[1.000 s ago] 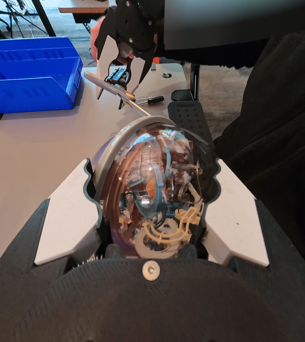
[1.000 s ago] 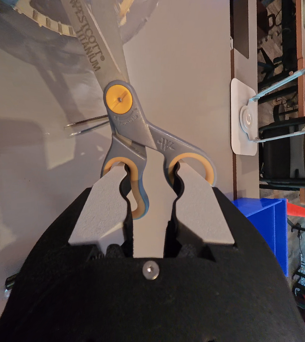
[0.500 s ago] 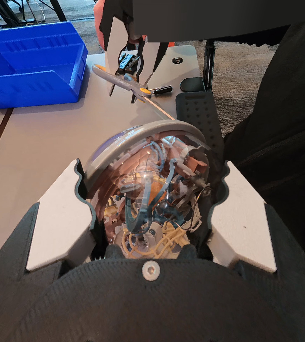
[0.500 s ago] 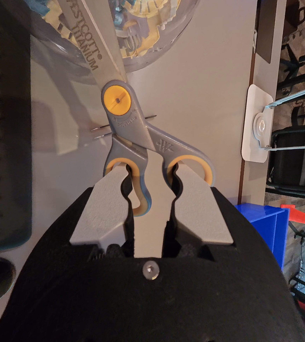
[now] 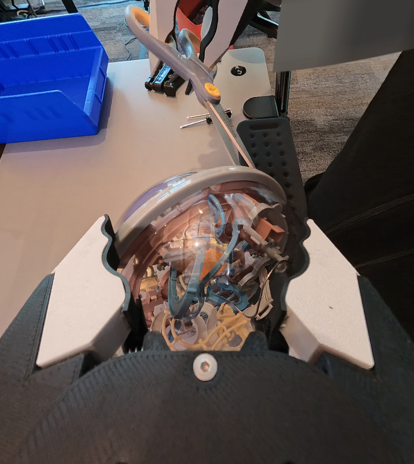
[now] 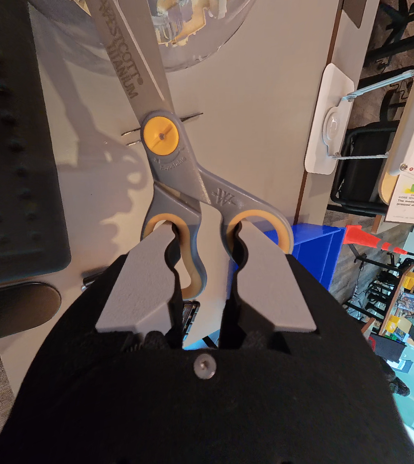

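Note:
My left gripper is shut on a clear plastic maze ball with a grey ring, held over the beige table. My right gripper has one finger in each handle loop of grey and orange scissors and holds them up. The blades are closed. In the left wrist view the scissors slope down from the right gripper, and the blade tip ends just behind the ball's ring. The ball also shows at the top of the right wrist view.
A blue bin stands at the far left of the table. A black perforated pad lies along the right edge. Two small metal pins and a black tool set lie beyond the ball. A person in dark clothes is at the right. The tips of one gripper are about 20 cm away from the tips of the other.
My right gripper has brought the scissors higher and nearer the ball, blade pointing down at its ring. The ball has turned a little in my left gripper.

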A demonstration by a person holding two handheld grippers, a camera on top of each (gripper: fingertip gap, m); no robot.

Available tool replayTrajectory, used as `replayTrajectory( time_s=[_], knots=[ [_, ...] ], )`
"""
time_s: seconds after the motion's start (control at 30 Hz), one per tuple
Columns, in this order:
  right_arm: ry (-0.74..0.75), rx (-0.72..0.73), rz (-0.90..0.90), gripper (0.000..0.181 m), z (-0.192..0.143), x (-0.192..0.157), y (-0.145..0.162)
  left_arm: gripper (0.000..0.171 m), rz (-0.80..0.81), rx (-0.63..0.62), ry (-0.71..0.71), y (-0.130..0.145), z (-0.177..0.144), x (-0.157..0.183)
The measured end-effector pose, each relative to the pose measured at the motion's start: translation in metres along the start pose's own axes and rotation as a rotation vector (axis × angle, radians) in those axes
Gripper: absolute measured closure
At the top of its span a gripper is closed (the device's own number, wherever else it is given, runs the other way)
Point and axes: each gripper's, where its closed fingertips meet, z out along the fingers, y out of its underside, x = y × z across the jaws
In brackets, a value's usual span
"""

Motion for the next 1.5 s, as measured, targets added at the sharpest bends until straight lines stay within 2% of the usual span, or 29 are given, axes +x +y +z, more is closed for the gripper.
replayTrajectory(
  time_s=[0.03, 0.77, 1.0, 1.1, 1.17, 1.27, 1.37, 1.43, 1.5],
  knots=[
    [0.0, -0.007, -0.001, 0.147, 0.001, -0.001, 0.001, 0.035, 0.005, -0.002, 0.002, 0.0, 0.001, 0.001],
    [-0.037, -0.005, 0.005, 0.162, 0.004, -0.02, -0.01, 0.033, 0.059, 0.0, 0.045, -0.009, 0.012, 0.01],
    [-0.044, 0.003, 0.08, 0.162, 0.001, -0.03, -0.004, 0.029, 0.052, -0.011, 0.041, -0.009, 0.01, 0.008],
    [-0.064, 0.008, 0.122, 0.161, 0.001, -0.039, -0.002, 0.045, 0.071, 0.039, -0.026, -0.014, 0.002, 0.004],
    [-0.066, -0.002, 0.141, 0.161, 0.003, -0.046, 0.001, 0.044, 0.117, -0.003, -0.084, -0.01, -0.003, 0.007],
    [-0.087, 0.027, 0.172, 0.161, 0.006, -0.056, -0.005, 0.055, 0.2, -0.105, -0.186, 0.002, -0.008, 0.013],
    [-0.101, 0.037, 0.211, 0.161, 0.009, -0.062, -0.01, 0.063, 0.211, -0.117, -0.248, 0.004, -0.013, 0.02],
    [-0.1, 0.036, 0.259, 0.161, 0.009, -0.062, -0.01, 0.077, 0.231, -0.107, -0.318, 0.001, -0.016, 0.026],
    [-0.091, 0.034, 0.309, 0.161, 0.007, -0.061, -0.008, 0.081, 0.2, -0.066, -0.358, -0.006, -0.015, 0.042]
  ],
)
